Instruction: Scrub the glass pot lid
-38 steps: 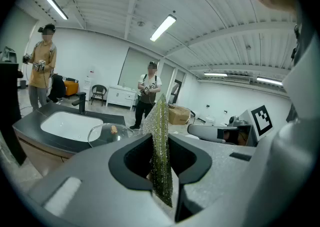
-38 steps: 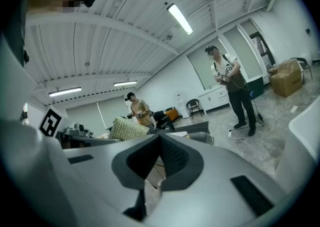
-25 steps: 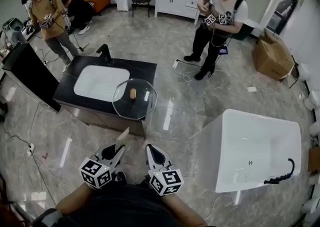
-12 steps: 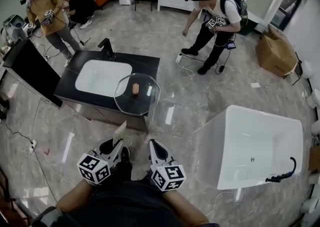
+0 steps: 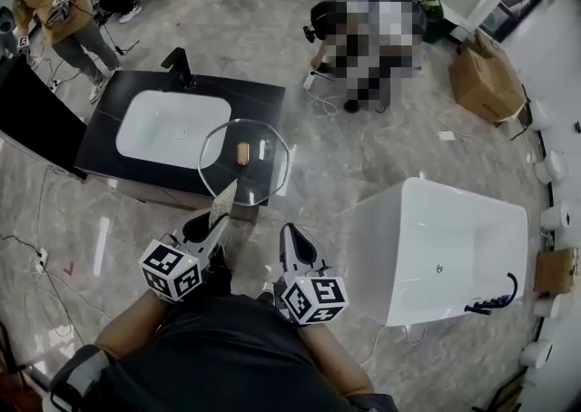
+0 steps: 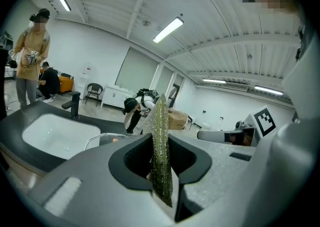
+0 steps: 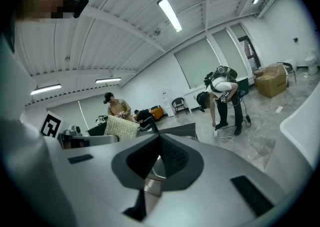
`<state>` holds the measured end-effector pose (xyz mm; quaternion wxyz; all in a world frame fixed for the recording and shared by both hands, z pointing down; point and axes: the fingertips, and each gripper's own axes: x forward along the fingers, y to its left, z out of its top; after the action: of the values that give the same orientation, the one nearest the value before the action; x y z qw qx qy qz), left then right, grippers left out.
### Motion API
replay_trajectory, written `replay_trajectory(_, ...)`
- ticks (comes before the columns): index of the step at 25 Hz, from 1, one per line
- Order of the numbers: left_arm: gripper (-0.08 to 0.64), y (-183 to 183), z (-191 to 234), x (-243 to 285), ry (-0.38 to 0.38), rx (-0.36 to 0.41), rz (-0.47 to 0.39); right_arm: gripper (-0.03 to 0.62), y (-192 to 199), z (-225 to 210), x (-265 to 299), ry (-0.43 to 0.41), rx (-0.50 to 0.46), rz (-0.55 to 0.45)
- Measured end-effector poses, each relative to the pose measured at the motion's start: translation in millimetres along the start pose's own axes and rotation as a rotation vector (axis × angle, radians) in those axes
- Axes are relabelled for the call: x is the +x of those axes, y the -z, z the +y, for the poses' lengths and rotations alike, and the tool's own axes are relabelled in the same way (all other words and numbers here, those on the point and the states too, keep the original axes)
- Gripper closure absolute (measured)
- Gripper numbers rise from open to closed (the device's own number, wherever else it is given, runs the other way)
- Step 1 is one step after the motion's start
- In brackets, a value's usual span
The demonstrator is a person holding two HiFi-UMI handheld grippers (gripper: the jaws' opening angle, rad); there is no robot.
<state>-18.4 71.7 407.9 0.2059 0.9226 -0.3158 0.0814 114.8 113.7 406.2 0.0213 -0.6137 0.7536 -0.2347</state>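
Nearest, the right tool (image 5: 289, 240) sits clenched with nothing between its jaws. It is beside the left tool (image 5: 214, 223), which grips a green scouring pad (image 6: 160, 143) standing upright. Half a second ago the left tool sat lower. Now it is raised forward, and in the head view the pad's tip overlaps the near rim of the glass pot lid (image 5: 243, 162).

The lid lies flat on the near right corner of the black worktop (image 5: 263, 100), overhanging the edge, its brown knob up. The white sink basin (image 5: 172, 129) is just beside it. To the right stands a white bathtub (image 5: 436, 256). Farther off, a person (image 7: 220, 96) bends lower than before.
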Motion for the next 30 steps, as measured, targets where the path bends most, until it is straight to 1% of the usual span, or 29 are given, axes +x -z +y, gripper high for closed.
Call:
replay_trajectory(3, 0.488, -22, 40, 9, 0.021, 0.046, -0.015, 0.586, -13, 9, 26, 0.061, -0.022, -0.003)
replay_trajectory(5, 0.488, -36, 73, 13, 0.014, 0.093, -0.022, 0.586, -19, 11, 40, 0.107, -0.032, -0.002)
replay_trajectory(7, 0.488, -45, 110, 17, -0.007, 0.146, -0.014, 0.586, -22, 11, 55, 0.152, -0.021, 0.008)
replay_trajectory(10, 0.488, -49, 165, 32, -0.018, 0.224, 0.032, 0.586, -25, 9, 78, 0.194, -0.006, 0.023)
replay_trajectory(12, 0.488, -45, 192, 50, 0.009, 0.3, 0.084, 0.586, -27, 9, 94, 0.203, -0.006, 0.035)
replay_trajectory(13, 0.488, -43, 201, 60, 0.031, 0.354, 0.112, 0.586, -28, 10, 103, 0.203, -0.005, 0.042)
replay_trajectory(15, 0.488, -33, 211, 81, 0.086, 0.466, 0.169, 0.586, -30, 11, 116, 0.197, -0.001, 0.059)
replay_trajectory(16, 0.488, -26, 214, 91, 0.116, 0.511, 0.196, 0.585, -31, 11, 122, 0.193, -0.004, 0.065)
replay_trajectory(18, 0.488, -12, 218, 112, 0.169, 0.574, 0.242, 0.586, -33, 8, 131, 0.182, -0.01, 0.069)
replay_trajectory(22, 0.488, 14, 229, 153, 0.225, 0.707, 0.332, 0.586, -39, -2, 144, 0.152, 0.006, 0.071)
replay_trajectory(26, 0.488, 45, 243, 183, 0.272, 0.892, 0.435, 0.586, -39, -14, 151, 0.146, 0.029, 0.084)
replay_trajectory(28, 0.488, 62, 249, 192, 0.317, 0.989, 0.482, 0.586, -37, -18, 155, 0.147, 0.032, 0.093)
replay_trajectory(30, 0.488, 79, 251, 198, 0.363, 1.058, 0.523, 0.585, -31, -22, 154, 0.154, 0.041, 0.107)
